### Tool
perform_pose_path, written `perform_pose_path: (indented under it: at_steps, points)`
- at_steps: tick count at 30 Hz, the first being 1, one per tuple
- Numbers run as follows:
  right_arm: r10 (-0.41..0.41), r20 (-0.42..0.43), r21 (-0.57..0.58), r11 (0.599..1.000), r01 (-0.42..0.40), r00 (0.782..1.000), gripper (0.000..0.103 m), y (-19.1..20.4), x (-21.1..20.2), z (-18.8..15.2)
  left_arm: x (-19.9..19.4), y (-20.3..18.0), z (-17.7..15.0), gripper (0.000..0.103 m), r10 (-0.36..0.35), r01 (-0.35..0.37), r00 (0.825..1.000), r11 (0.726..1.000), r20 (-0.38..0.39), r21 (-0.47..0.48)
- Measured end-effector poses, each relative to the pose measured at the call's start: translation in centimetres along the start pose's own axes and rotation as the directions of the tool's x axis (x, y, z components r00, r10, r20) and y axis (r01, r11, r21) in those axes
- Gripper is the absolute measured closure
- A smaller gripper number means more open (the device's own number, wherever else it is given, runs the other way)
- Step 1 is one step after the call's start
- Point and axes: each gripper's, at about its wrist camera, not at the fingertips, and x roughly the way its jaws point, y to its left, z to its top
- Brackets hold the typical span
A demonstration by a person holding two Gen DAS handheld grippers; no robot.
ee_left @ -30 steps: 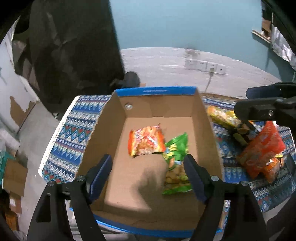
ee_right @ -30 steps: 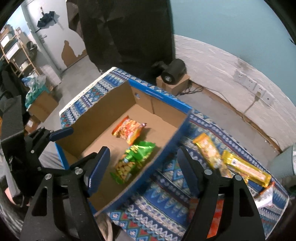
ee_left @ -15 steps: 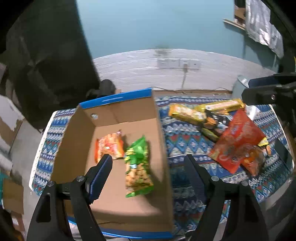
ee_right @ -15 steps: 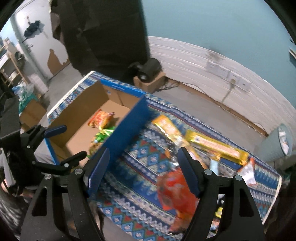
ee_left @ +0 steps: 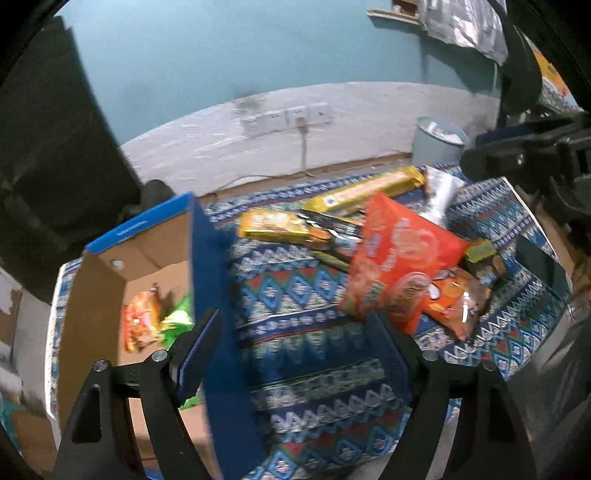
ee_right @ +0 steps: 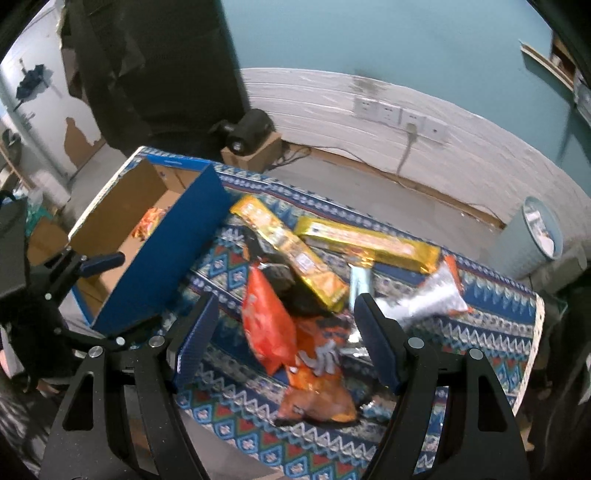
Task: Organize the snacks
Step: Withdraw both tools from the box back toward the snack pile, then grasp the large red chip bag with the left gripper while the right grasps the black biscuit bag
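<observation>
Where the teal wall (ee_right: 369, 33) meets its white lower band (ee_right: 332, 110), a row of sockets (ee_right: 399, 116) is mounted, with a cable hanging from one. A dark curtain (ee_right: 159, 66) hangs at the left. A pale blue bin (ee_right: 535, 232) stands on the floor beyond the table's far right corner, and a black device on a small carton (ee_right: 247, 142) stands on the floor behind the table.

The table carries a blue patterned cloth (ee_left: 295, 302). At its left end sits the cardboard box (ee_left: 99, 295), open-topped, with blue outer walls. Inside it lie an orange packet (ee_left: 142, 321) and a green packet (ee_left: 177, 317), side by side on the box floor.

The remaining snacks lie in an overlapping heap on the cloth, to the right of the box and clear of it. The red-orange bag (ee_left: 399, 258) is the largest and rests on top. A long gold bar pack (ee_right: 369, 243) lies at the far edge; a second yellow pack (ee_right: 291, 251) lies angled across a dark packet (ee_right: 280, 277). A silver pouch (ee_right: 424, 295) lies at the right, and a smaller orange bag (ee_right: 314, 395) lies nearest the front edge.

The left gripper (ee_left: 295, 350) is spread wide and holds nothing; its left finger overlaps the box's right wall in view, though contact cannot be confirmed. The right gripper (ee_right: 284, 339) is likewise spread and empty, positioned above the heap.
</observation>
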Motion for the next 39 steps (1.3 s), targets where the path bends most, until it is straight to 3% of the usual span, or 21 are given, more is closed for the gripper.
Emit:
perform_pose_path:
  at_steps: [8,24,30,32,39]
  points:
    - [-0.025,-0.018,0.054,0.998,0.025,1.0,0.027,-3.6,-0.3,-2.5,2.6,-4.0,0.2,0.021,-0.037,0.041,0.998,0.996,-0.049,0.077]
    - [-0.064,-0.136,0.154,0.984,0.085,0.989,0.027,-9.9,3.1,-6.7,7.3,-7.4,1.3,0.021,-0.065,0.08,0.991,0.987,-0.114,0.138]
    - [-0.062,-0.172,0.163,0.982,0.091,0.983,0.027,-11.0,4.4,-7.6,8.7,-7.4,2.2,0.021,-0.122,0.133,0.984,0.988,-0.129,0.083]
    - [-0.06,-0.176,0.168,0.982,0.09,0.982,0.027,-11.4,4.5,-7.8,9.3,-7.4,2.5,0.017,-0.119,0.13,0.983,0.989,-0.137,0.076]
    - [-0.072,-0.213,0.211,0.97,0.118,0.974,0.027,-13.3,5.8,-8.9,11.4,-7.2,3.1,0.016,-0.133,0.138,0.98,0.99,-0.151,0.026]
